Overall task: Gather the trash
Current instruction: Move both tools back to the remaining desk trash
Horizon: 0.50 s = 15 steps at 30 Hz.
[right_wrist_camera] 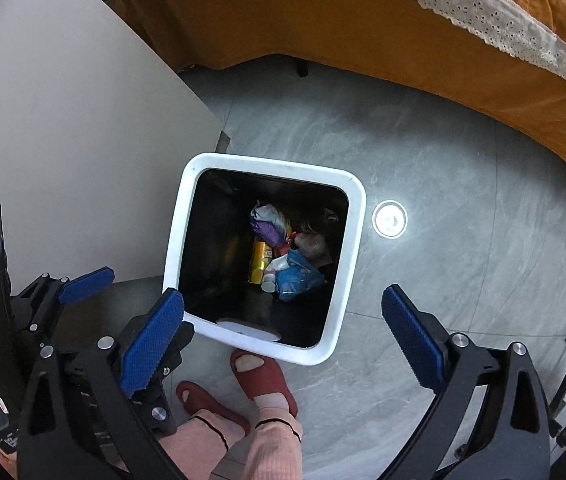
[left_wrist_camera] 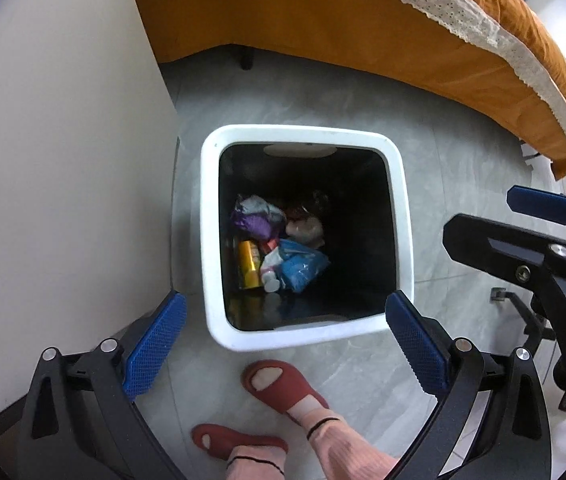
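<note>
White plastic bin [left_wrist_camera: 401,216] stands on the floor [left_wrist_camera: 463,168] near the bed [left_wrist_camera: 323,20], with trash [left_wrist_camera: 279,248] at its bottom. The 2 grippers, left [left_wrist_camera: 289,350] and right [right_wrist_camera: 287,344], hover above it, jaws apart and empty.

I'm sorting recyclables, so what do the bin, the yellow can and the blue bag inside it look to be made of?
The bin looks like moulded plastic: smooth, glossy white rim with rounded corners and a dark inner wall. The yellow can seems to be metal, given its shiny, reflective cylinder side, though a foil-printed wrap can't be ruled out. The blue bag appears to be thin plastic film: crinkled, glossy and slightly translucent.
</note>
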Motion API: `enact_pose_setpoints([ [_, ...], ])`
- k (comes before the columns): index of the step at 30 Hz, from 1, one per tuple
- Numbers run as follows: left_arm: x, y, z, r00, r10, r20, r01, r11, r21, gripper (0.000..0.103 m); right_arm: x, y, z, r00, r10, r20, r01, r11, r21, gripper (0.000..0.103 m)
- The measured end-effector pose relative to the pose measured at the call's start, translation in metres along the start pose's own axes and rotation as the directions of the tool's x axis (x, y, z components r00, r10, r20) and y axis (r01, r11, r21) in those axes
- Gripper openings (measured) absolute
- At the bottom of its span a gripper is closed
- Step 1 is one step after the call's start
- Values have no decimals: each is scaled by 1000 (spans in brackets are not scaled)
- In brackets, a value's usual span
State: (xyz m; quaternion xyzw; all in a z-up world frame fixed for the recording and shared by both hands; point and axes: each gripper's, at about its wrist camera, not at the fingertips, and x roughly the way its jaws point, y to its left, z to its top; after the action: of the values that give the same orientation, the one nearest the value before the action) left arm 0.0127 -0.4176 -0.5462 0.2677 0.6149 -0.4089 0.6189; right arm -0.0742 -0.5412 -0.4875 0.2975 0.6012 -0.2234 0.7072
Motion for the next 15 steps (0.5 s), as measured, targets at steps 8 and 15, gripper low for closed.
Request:
enact_pose_setpoints([
  [8,-52,-10,4,998,-4,62,5,1000,-9,98,-34,10,0,999,6,41,-7,1000,8,99],
  [15,-138,-31,2,986,-22,167,25,1000,-15,98,-110,17,-11,992,18,123,-20,1000,15,99],
])
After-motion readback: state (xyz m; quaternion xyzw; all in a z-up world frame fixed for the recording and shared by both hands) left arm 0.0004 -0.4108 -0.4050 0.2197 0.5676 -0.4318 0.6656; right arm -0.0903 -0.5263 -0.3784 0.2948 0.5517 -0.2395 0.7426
